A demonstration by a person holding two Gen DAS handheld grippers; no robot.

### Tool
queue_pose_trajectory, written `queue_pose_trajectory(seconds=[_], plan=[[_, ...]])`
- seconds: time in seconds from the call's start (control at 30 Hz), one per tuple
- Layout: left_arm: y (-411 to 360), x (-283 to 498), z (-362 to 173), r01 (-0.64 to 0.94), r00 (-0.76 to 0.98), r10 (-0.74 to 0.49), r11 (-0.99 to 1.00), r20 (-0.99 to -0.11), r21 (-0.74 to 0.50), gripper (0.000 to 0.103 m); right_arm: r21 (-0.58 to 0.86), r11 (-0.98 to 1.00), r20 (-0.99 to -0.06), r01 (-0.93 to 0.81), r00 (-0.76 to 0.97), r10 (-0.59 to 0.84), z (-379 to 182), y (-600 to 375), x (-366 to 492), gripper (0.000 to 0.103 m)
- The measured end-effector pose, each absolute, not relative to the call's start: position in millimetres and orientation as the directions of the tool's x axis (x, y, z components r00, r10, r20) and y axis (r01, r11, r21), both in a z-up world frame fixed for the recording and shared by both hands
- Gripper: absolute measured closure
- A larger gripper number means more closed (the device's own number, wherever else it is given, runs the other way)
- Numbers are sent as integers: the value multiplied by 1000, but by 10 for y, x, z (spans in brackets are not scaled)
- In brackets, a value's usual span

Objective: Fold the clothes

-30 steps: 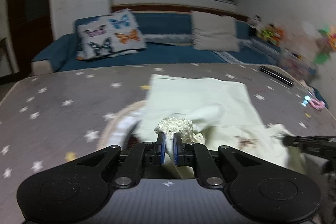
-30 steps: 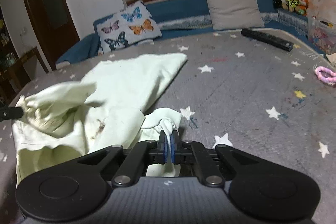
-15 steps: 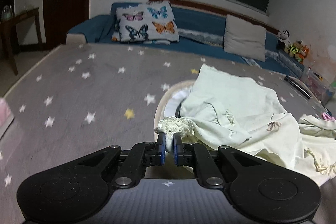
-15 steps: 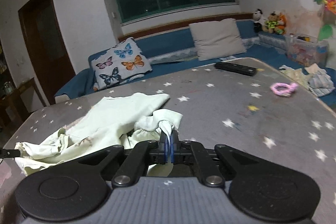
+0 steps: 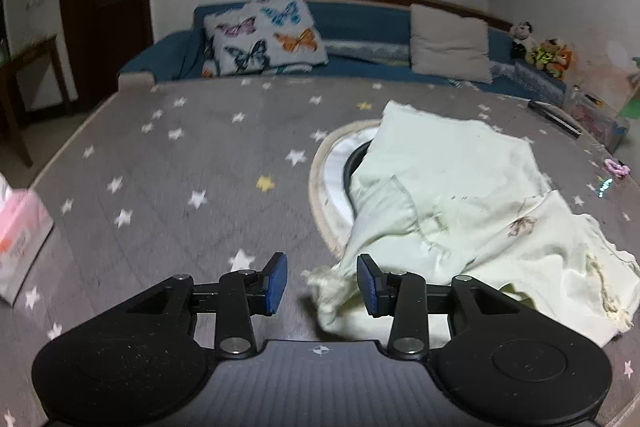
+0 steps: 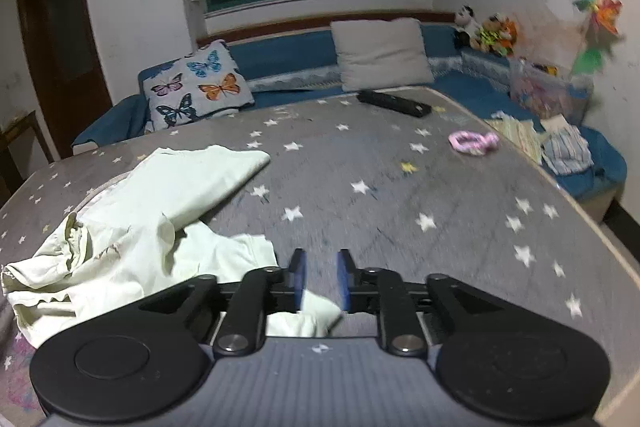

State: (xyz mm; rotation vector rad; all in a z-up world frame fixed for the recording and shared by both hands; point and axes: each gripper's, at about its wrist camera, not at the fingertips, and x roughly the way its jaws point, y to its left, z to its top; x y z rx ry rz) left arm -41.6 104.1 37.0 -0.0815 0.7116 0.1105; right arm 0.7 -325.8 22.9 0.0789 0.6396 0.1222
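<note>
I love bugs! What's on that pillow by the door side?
Colourful butterflies on the white square pillow, clearest in the right wrist view.

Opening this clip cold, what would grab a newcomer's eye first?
The rumpled pale green garment sprawled on the grey star-print table cover, partly covering a round mat. Both the left gripper and the right gripper stand open over its near edges. Behind, a butterfly pillow brightens the blue sofa.
</note>
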Motion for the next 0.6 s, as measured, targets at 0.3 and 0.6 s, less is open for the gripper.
queue_pose_trajectory(seconds=[0.3, 0.6], plan=[[520, -54, 220, 89, 751, -37, 995, -659, 46, 53, 130, 972, -652, -196, 722, 233, -121, -2879, 517, 67], [228, 160, -135, 240, 704, -74, 961, -707, 138, 51, 119, 967, -685, -227, 686, 246, -293, -2724, 707, 63]])
